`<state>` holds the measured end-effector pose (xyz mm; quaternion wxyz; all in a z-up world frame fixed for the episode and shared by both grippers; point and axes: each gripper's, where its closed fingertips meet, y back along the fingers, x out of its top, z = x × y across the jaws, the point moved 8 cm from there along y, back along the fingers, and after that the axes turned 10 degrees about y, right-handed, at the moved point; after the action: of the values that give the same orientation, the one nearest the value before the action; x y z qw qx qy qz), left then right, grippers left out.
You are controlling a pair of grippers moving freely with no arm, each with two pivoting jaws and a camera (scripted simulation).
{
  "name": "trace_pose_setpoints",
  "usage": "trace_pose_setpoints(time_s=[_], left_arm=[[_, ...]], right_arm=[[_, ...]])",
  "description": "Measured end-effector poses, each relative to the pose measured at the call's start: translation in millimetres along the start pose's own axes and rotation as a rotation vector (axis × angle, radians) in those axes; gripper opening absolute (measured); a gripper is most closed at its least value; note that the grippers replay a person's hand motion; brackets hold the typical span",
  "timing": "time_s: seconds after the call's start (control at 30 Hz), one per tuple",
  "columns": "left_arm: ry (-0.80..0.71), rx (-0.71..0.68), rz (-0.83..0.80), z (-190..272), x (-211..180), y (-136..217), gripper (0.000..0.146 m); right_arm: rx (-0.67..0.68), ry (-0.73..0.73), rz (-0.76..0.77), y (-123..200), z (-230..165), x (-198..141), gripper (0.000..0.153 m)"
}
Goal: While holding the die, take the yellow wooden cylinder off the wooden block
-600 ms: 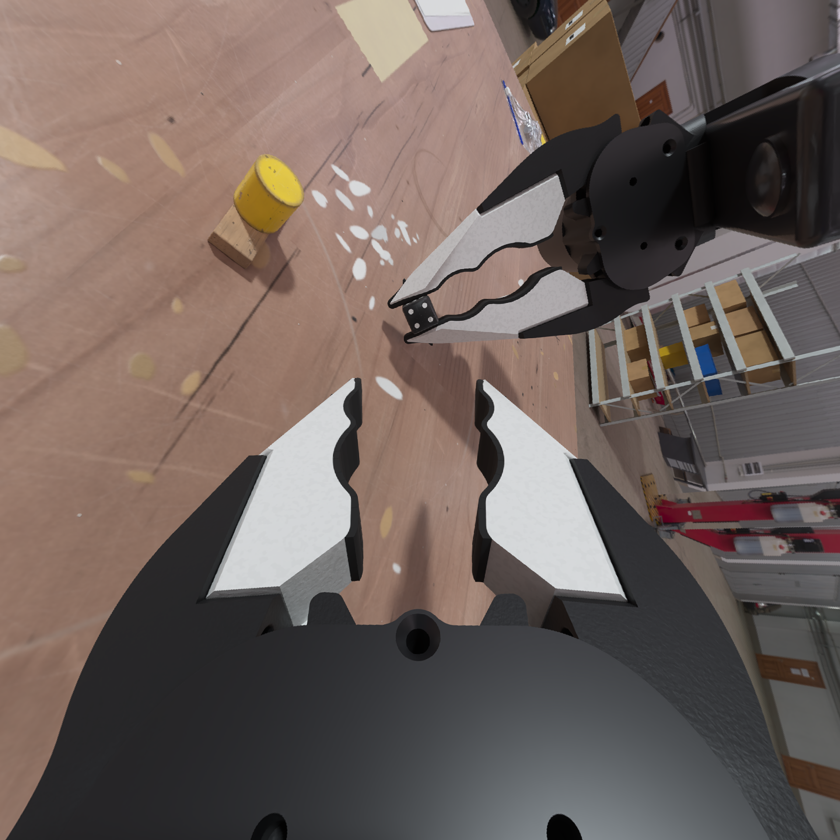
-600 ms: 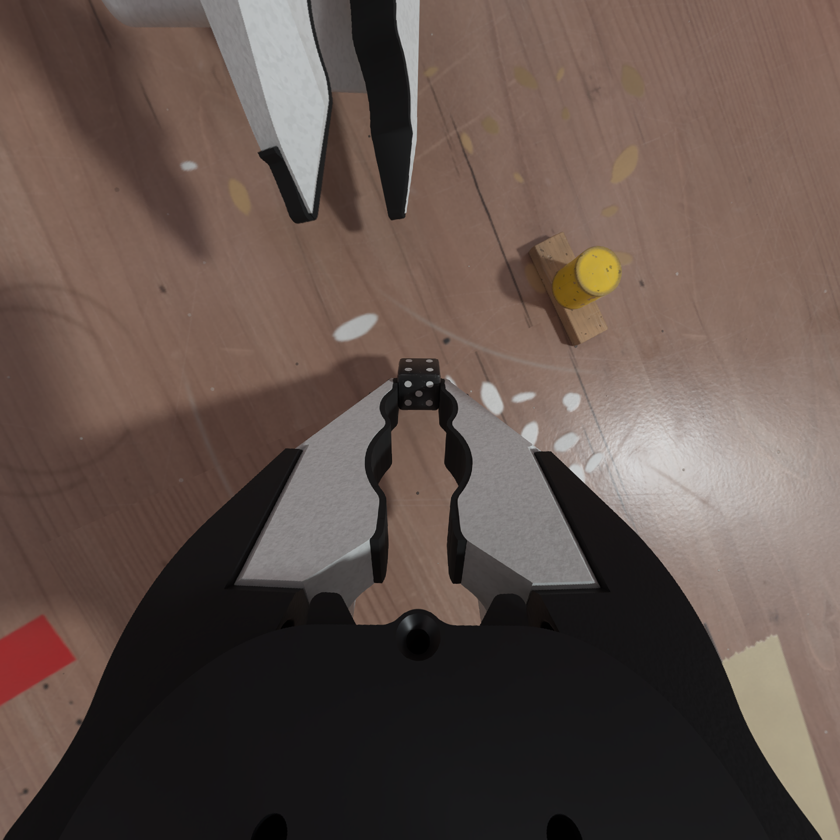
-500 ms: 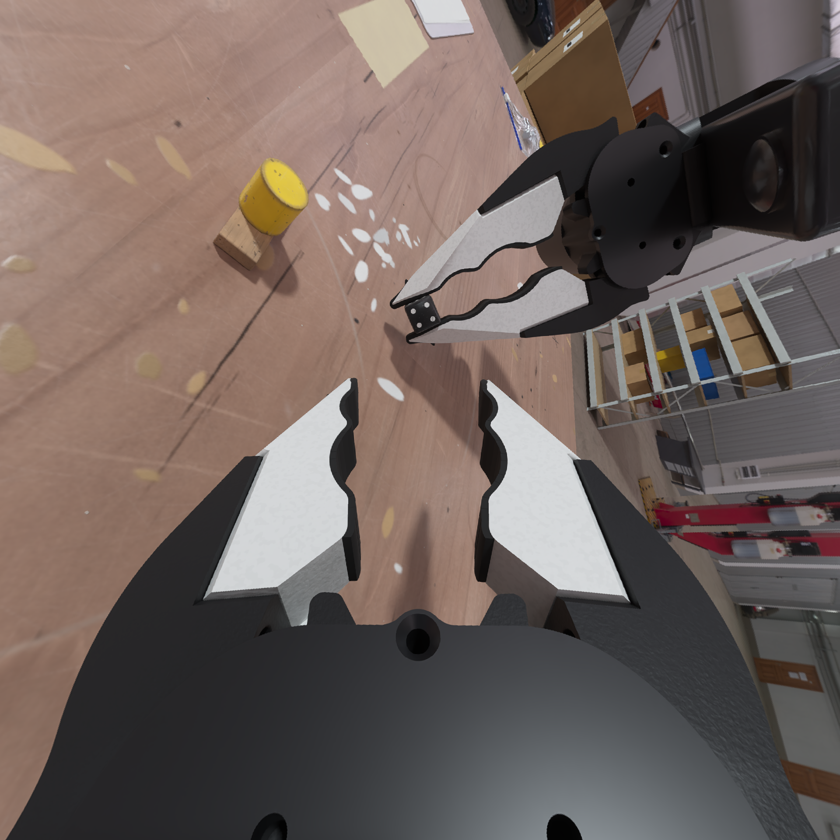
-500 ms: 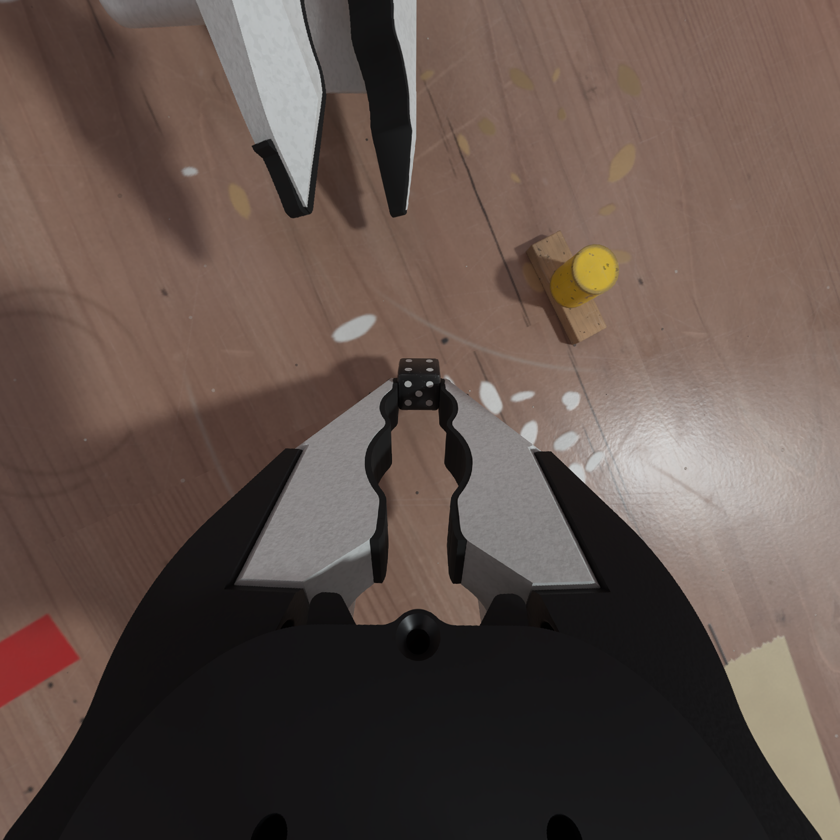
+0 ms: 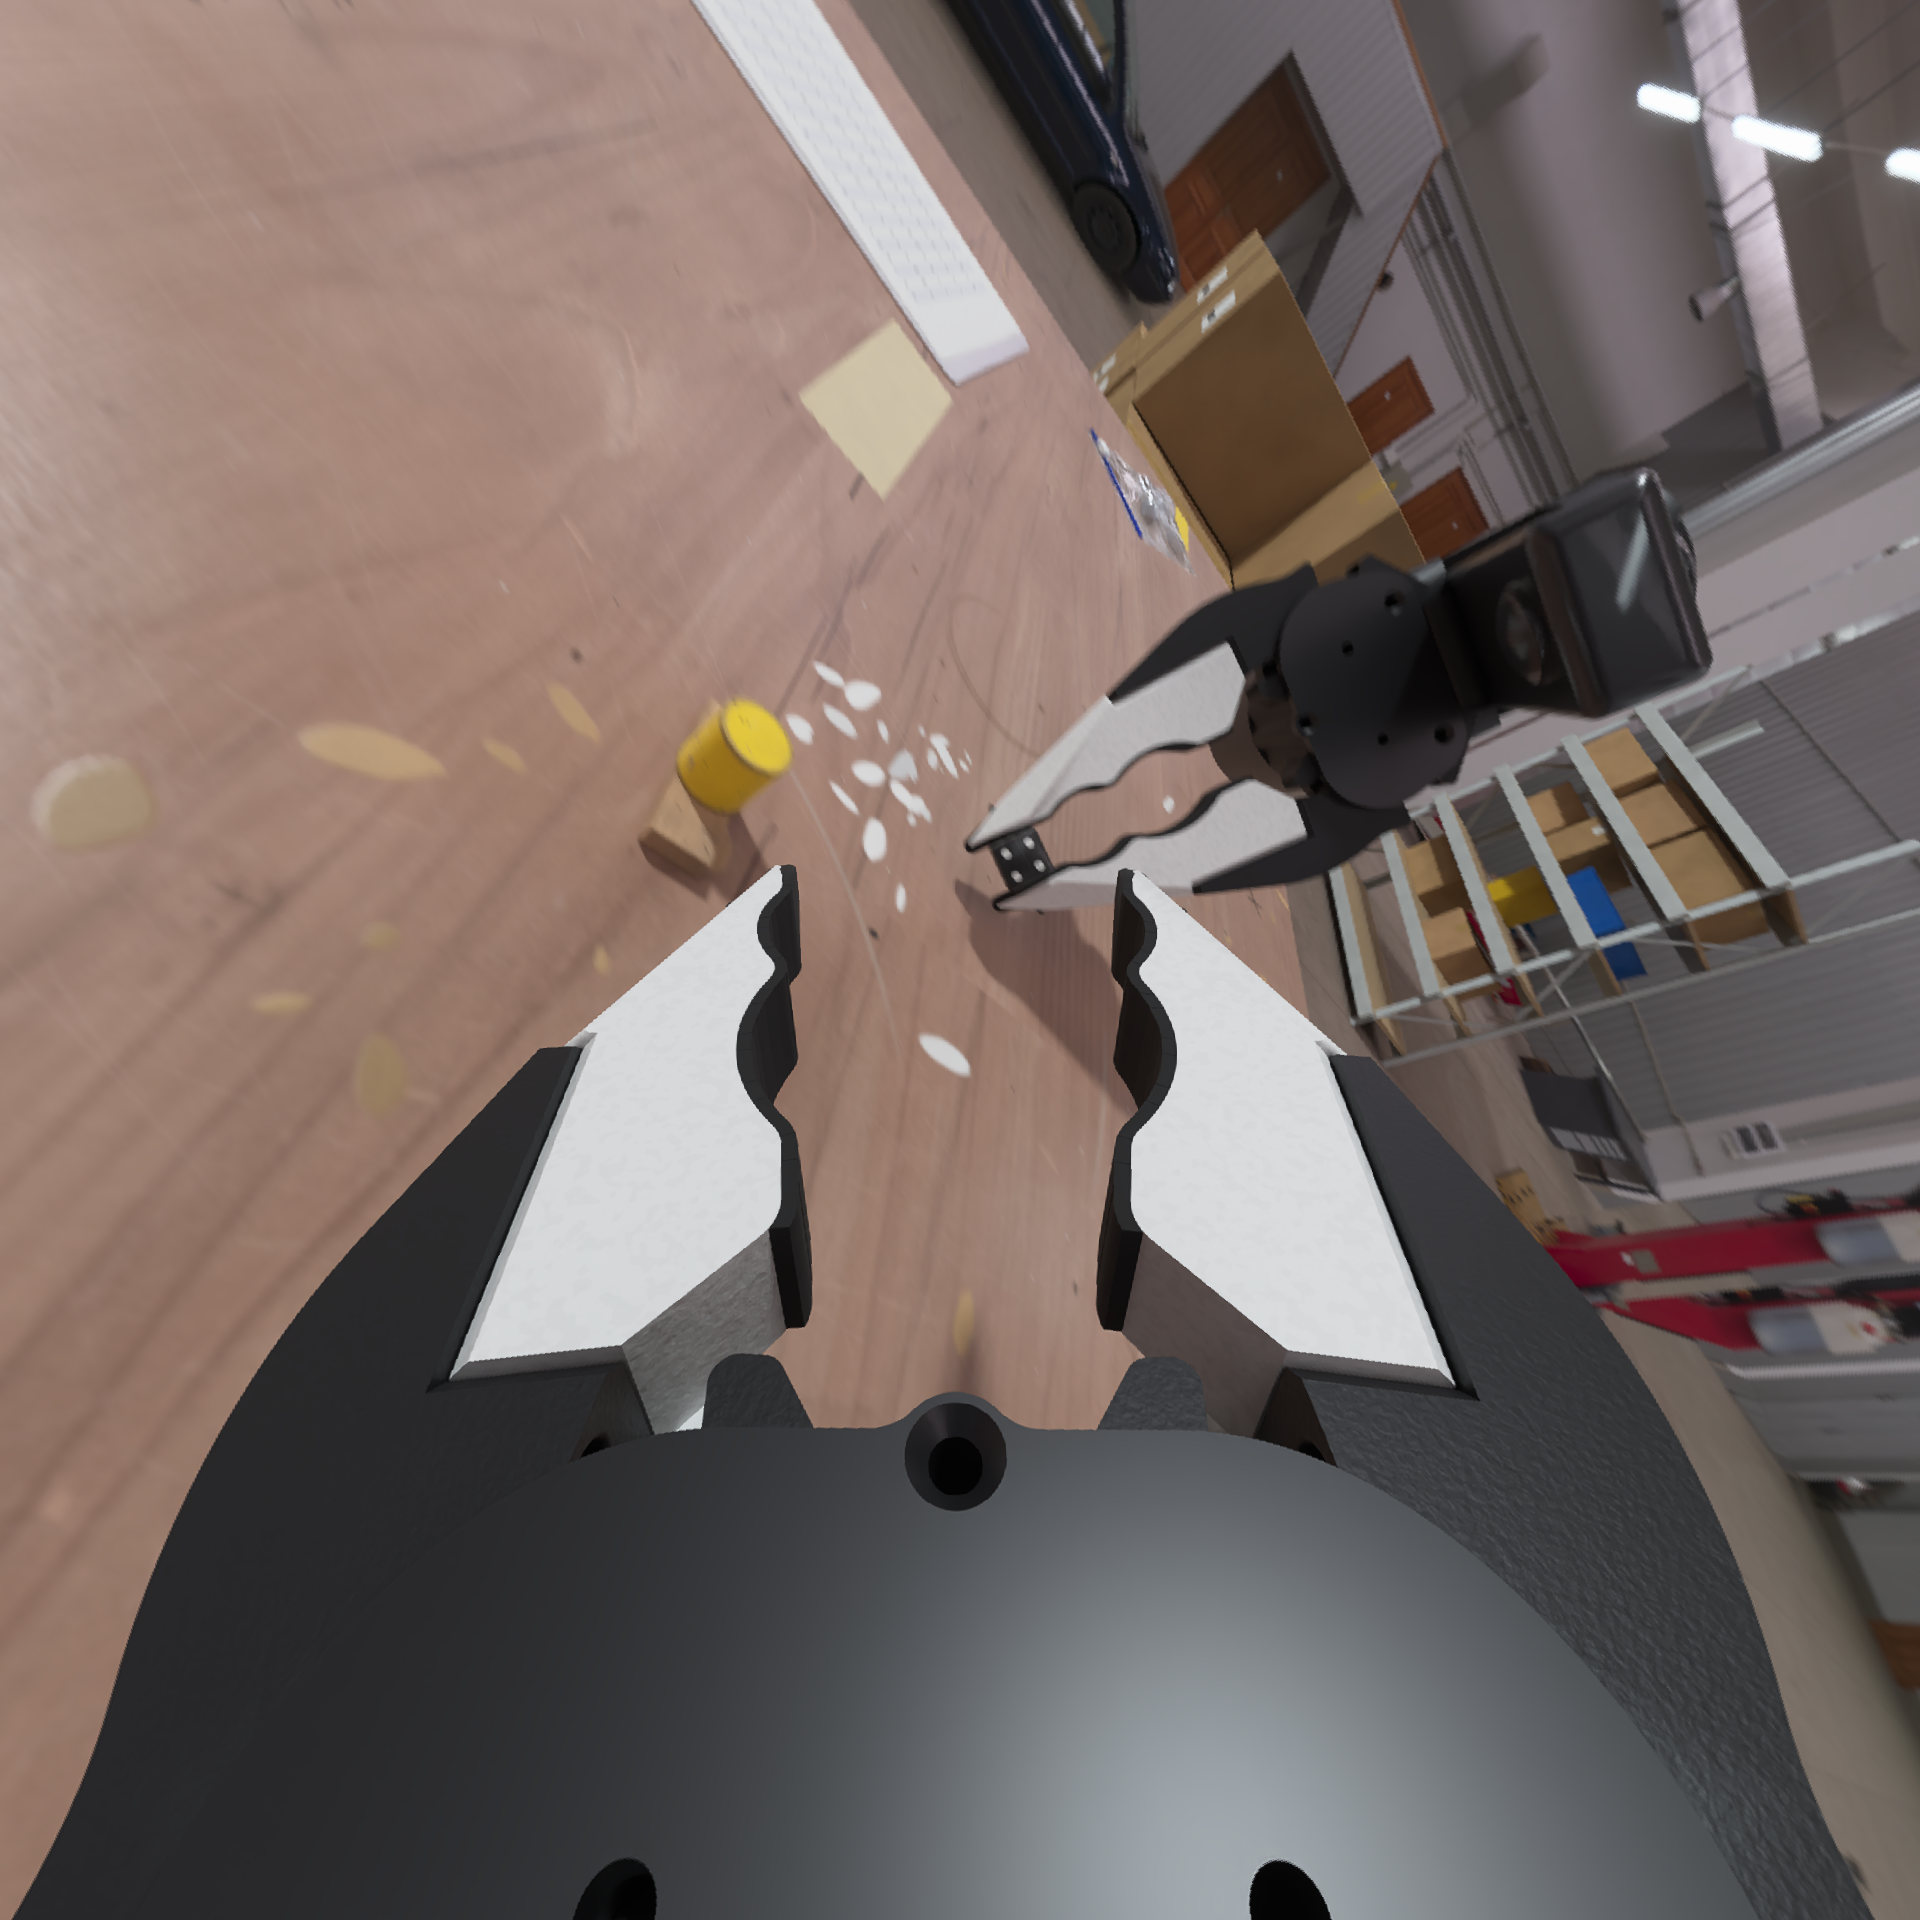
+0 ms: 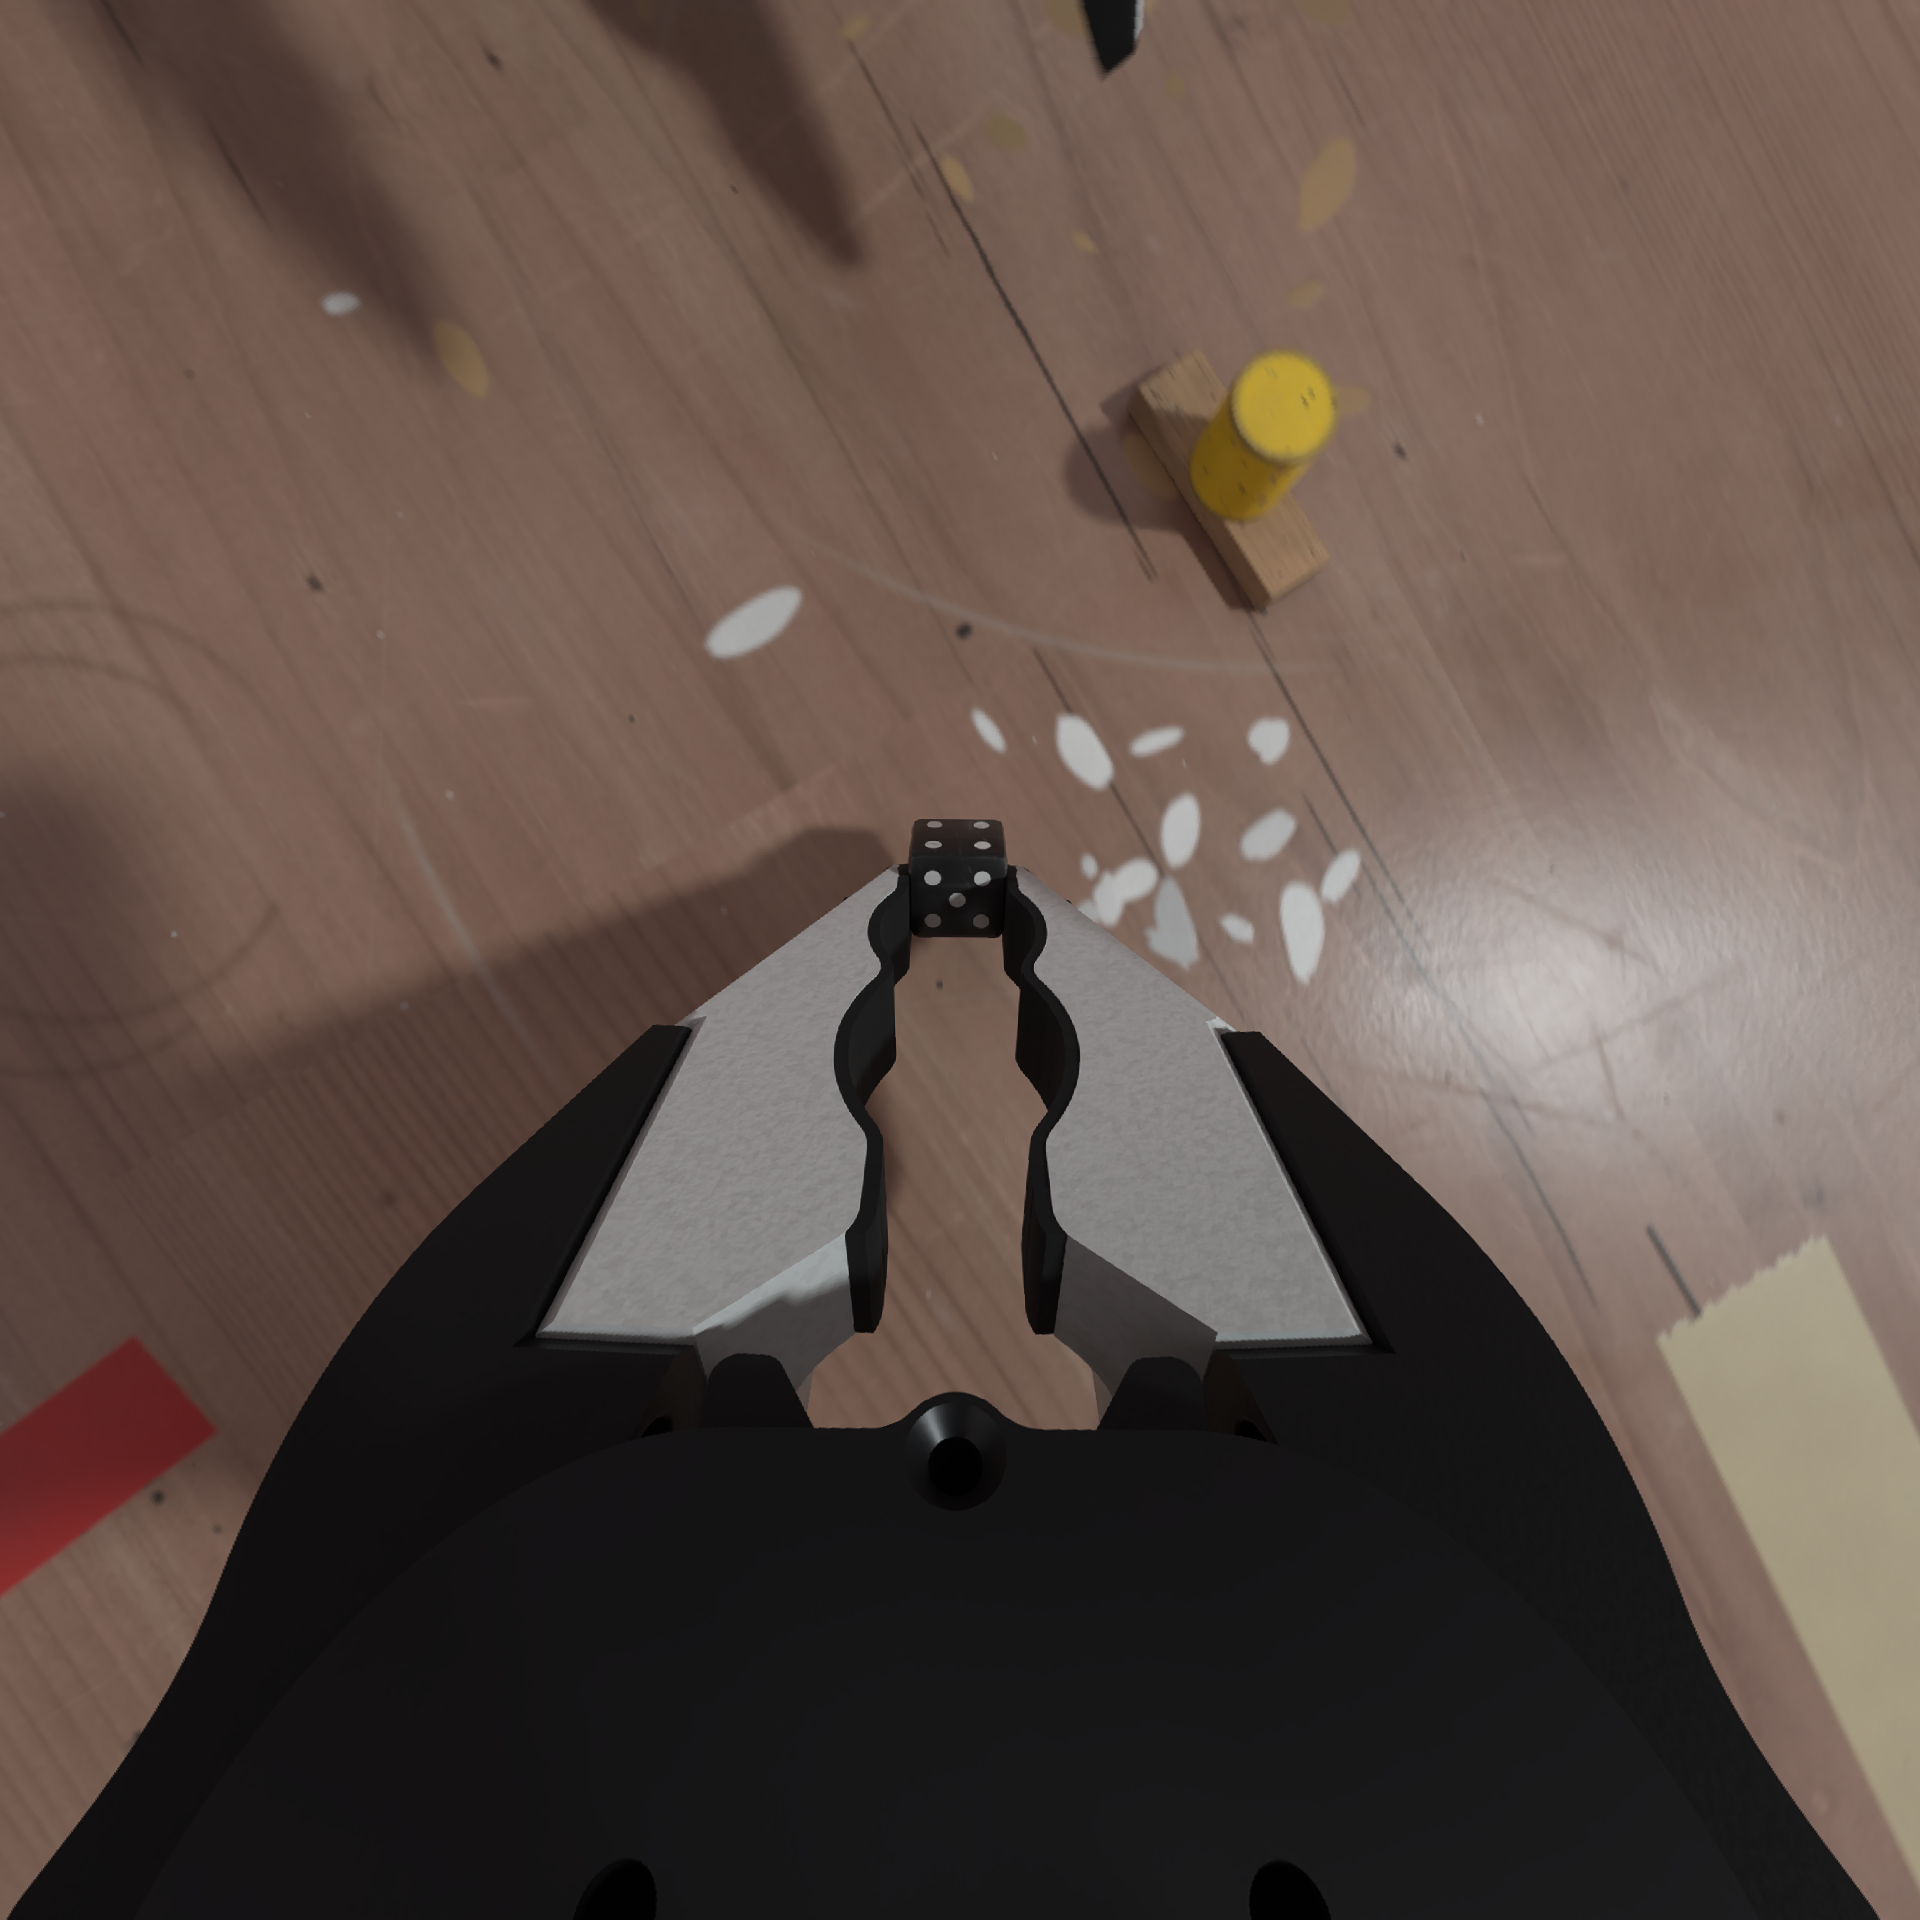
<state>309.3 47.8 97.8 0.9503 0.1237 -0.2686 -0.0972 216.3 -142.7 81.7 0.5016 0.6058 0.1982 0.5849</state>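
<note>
A yellow wooden cylinder (image 5: 730, 767) stands upright on a small wooden block (image 5: 681, 831) on the brown table; it also shows in the right wrist view (image 6: 1262, 436) on the block (image 6: 1273, 545). My right gripper (image 6: 957, 883) is shut on a black die with white pips (image 6: 957, 889), held just above the table; from the left wrist view this gripper (image 5: 992, 868) and die (image 5: 1021, 860) are ahead to the right. My left gripper (image 5: 954, 894) is open and empty, short of the cylinder and to its right. Only a tip of it (image 6: 1117, 31) shows in the right wrist view.
White paint flecks (image 6: 1179, 831) lie between die and block. A tan paper square (image 5: 876, 416) and a white perforated board (image 5: 873, 197) lie farther off. A cardboard box (image 5: 1247, 436) stands past the table's edge. A red strip (image 6: 83, 1455) and tan paper (image 6: 1808, 1455) lie near my right gripper.
My left gripper has pulled back and tilted up, so it has nearly left the right wrist view. The right gripper has kept its hold on the die and shifted slightly.
</note>
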Motion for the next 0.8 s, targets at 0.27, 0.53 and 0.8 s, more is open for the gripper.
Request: trace_pose_setpoints(time_s=[0.27,0.53,0.8], left_arm=[[-0.127,0.165,-0.077,-10,28,-32,0.066],[-0.527,0.405,-0.324,-24,32,-60,0.066],[-0.537,0.336,-0.412,-22,32,-67,0.023]], right_arm=[[-0.071,-0.118,-0.008,21,-6,-33,0.016],[-0.123,-0.211,-0.003,40,-13,-58,0.016],[-0.14,-0.234,-0.003,44,-15,-66,0.016]])
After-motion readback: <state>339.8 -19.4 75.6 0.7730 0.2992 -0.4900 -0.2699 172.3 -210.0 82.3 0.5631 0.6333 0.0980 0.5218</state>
